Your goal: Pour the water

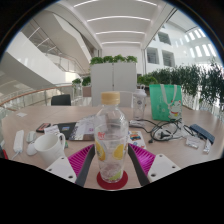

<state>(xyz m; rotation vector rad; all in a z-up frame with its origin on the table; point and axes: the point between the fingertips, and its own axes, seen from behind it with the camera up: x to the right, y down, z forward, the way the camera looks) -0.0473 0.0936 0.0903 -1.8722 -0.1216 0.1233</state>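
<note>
Pink pads [82, 158] are flanking the bottle [111, 135], gripper [112, 172] sitting around its lower body; can't tell if both fingers are pressing or leaving a gap. Bottle is standing upright between them on a red coaster [112, 182], on the table [185, 160], yellow cap on, mostly full by the look of it. Judging: thin clear plastic, so it's going to flex and slip if squeezed hard, and the water is making it fairly heavy. Best grip is mid-body, below the shoulder. White mug [48, 146] is waiting just beside, likely the pour target
</note>
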